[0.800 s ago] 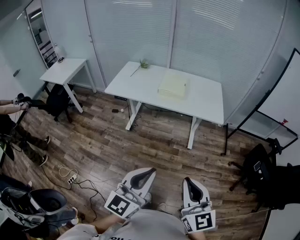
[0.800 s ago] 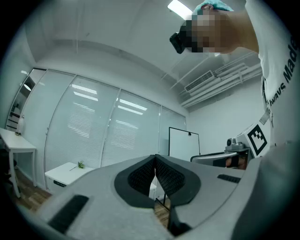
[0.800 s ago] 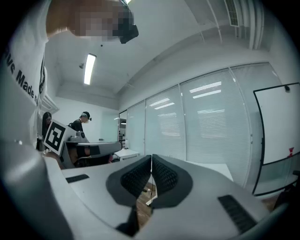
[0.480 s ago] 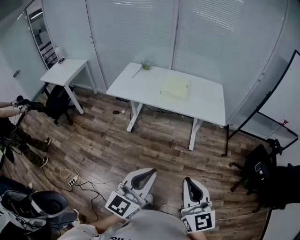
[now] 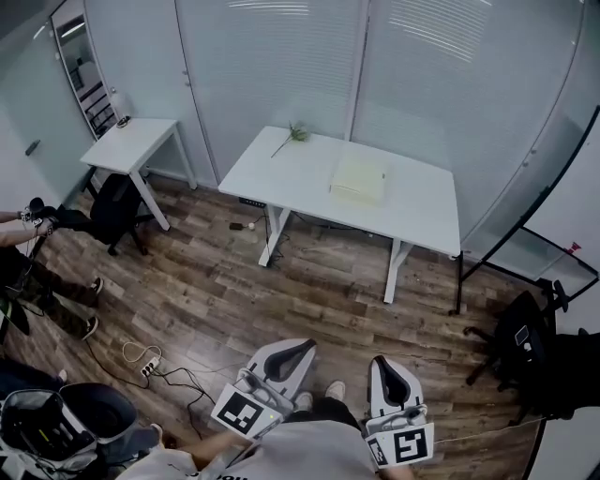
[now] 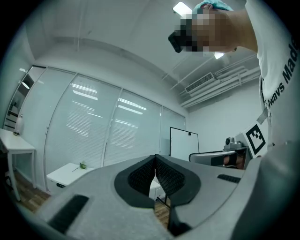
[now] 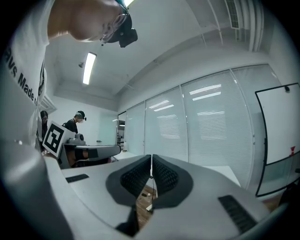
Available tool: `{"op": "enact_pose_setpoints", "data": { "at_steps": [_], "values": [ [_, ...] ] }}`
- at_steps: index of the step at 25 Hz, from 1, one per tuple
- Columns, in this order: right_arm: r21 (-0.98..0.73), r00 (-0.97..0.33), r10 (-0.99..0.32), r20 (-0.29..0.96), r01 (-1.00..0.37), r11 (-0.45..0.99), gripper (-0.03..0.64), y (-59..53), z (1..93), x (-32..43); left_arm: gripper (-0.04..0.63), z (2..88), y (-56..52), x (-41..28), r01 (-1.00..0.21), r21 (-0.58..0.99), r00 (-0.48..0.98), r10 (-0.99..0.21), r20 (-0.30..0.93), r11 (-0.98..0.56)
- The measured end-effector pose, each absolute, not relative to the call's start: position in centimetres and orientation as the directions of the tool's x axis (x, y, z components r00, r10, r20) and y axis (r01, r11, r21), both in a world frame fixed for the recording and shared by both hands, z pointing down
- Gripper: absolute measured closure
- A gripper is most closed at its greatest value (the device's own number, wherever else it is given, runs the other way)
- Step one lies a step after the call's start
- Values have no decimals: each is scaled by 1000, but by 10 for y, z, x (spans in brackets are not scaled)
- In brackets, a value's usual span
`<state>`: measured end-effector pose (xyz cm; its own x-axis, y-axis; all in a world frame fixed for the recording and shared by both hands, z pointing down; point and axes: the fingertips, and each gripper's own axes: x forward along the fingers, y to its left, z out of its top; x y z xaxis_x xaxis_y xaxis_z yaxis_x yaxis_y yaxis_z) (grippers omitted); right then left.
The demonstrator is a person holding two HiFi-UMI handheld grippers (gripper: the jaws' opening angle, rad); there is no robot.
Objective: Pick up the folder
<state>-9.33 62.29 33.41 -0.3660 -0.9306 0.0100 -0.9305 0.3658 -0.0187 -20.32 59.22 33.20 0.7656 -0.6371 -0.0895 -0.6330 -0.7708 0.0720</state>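
folder point(image 5: 359, 178) shifted slightly rightward in head view

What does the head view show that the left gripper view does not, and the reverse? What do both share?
Only the head view: the flat pale yellow folder on the white rectangular table, and a white power strip on the wooden floor. Only the left gripper view: the ceiling lamp and the ceiling air vents. Both: that table, the green plant sprig on it, the blinds.
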Motion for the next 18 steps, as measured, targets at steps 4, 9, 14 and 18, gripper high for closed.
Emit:
{"op": "enact_pose_setpoints", "data": {
  "at_steps": [4, 9, 14, 18],
  "values": [
    [-30, -359, -933, 11, -933, 359, 603, 609, 337, -94, 586, 334, 582, -208, -637, 86, 762, -643, -81, -766],
    [-22, -362, -932, 10, -932, 362, 603, 594, 338, -96, 586, 336, 568, -212, -646, 86, 755, -651, -76, -759],
    [-26, -363, -932, 4, -932, 363, 603, 564, 339, -86, 586, 337, 535, -200, -649, 85, 750, -655, -89, -756],
    [-36, -361, -932, 4, -932, 361, 603, 533, 341, -66, 586, 338, 503, -177, -643, 77, 757, -648, -81, -762]
  ]
}}
